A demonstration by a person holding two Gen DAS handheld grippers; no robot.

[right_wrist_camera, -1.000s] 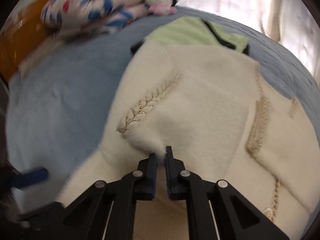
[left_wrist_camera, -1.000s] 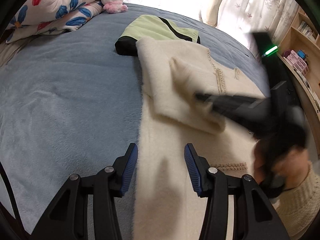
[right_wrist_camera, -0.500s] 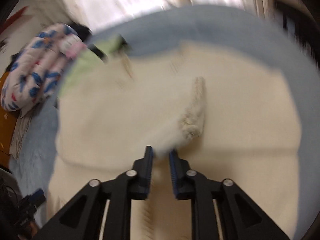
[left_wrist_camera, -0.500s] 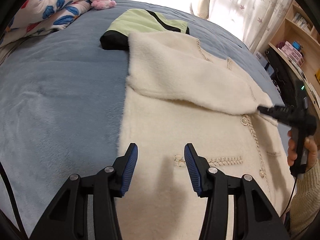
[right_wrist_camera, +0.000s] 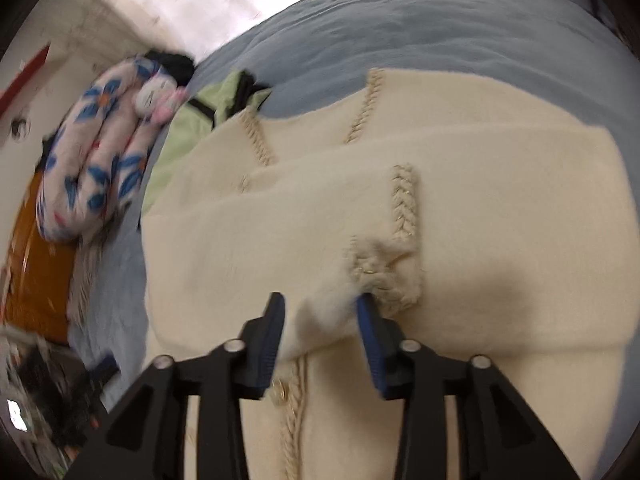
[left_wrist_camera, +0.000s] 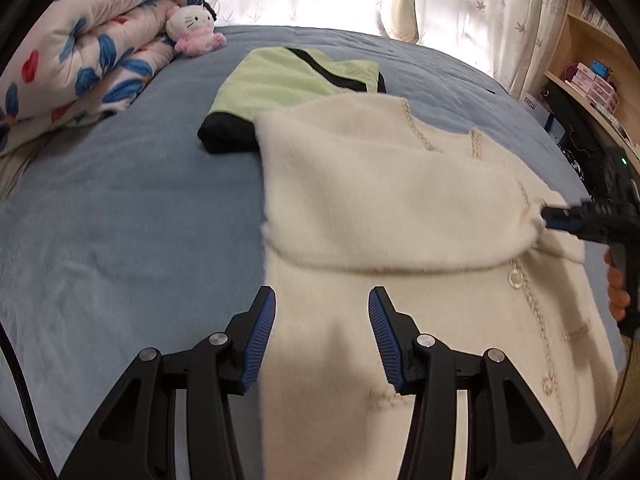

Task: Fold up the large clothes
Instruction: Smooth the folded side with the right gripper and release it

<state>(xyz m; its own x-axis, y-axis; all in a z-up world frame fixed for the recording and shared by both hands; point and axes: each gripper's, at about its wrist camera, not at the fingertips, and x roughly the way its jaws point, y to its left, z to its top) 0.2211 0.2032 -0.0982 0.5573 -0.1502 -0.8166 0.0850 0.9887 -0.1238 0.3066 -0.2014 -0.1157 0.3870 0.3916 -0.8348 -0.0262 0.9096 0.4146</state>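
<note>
Cream fuzzy cardigan (left_wrist_camera: 400, 320) lies flat on the blue bed cover (left_wrist_camera: 120, 220), one sleeve (left_wrist_camera: 392, 216) folded across the chest with its braided cuff (right_wrist_camera: 384, 272) landing near the button placket. Right gripper (right_wrist_camera: 320, 312) sits at that cuff, jaws spread apart with the cuff fabric loose between them, so it looks like the let-go at the end of the sleeve fold, not a grip. Left gripper (left_wrist_camera: 322, 320) hovers over the lower body of the cardigan, jaws wide, holding nothing. Step in hand, as I read it: first sleeve laid in. Next probably calls for backing the right claw off without dragging the cuff, then folding the rest in. Around: a green and black garment (left_wrist_camera: 296, 84) just beyond the collar, partly under the cardigan's top edge; floral quilt (left_wrist_camera: 80, 60) and a pink plush cat (left_wrist_camera: 192, 28) well apart at the head of the bed; shelves (left_wrist_camera: 592, 72) to the right. Nothing blocks the fold, though the green garment crowds the top edge.
</note>
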